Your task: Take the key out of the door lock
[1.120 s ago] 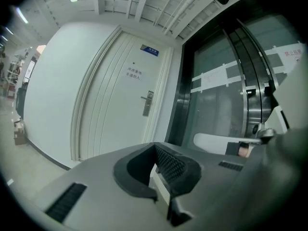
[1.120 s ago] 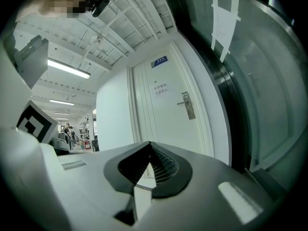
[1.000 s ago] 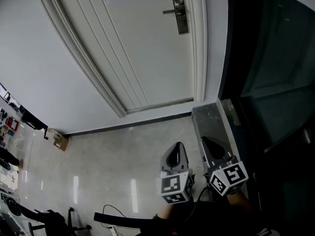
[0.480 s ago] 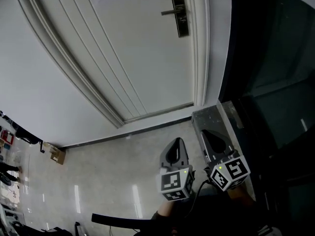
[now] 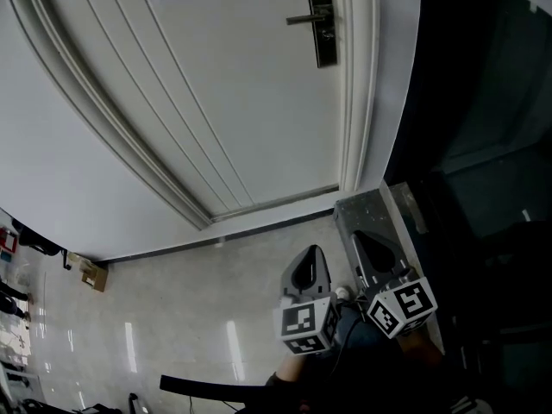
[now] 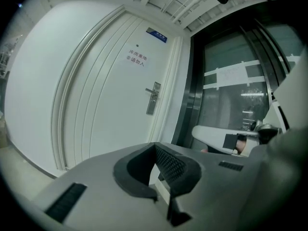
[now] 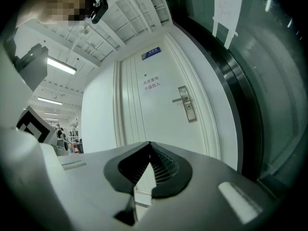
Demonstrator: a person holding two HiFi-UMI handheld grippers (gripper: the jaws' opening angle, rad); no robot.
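A white door (image 5: pixel 241 102) stands shut ahead, with a dark metal lock plate (image 5: pixel 323 20) and a lever handle (image 5: pixel 304 17) near its right edge. The plate also shows far off in the left gripper view (image 6: pixel 153 98) and the right gripper view (image 7: pixel 186 110). It is too small in every view for me to make out a key. My left gripper (image 5: pixel 312 254) and right gripper (image 5: pixel 359 245) hang side by side low over the floor, well short of the door. Both have their jaws together with nothing between them (image 6: pixel 155 146) (image 7: pixel 149 144).
A dark glass wall (image 5: pixel 483 145) runs along the right of the door, with a grey metal sill (image 5: pixel 371 210) at its foot. Glossy floor tiles (image 5: pixel 172 317) spread to the left. A small cardboard box (image 5: pixel 90 274) sits by the left wall. A paper sign (image 6: pixel 136 58) hangs on the door.
The head view has swung slightly: the door and lock sit a little further right, and the clutter at the far left has slid out. Both grippers stay put, shut.
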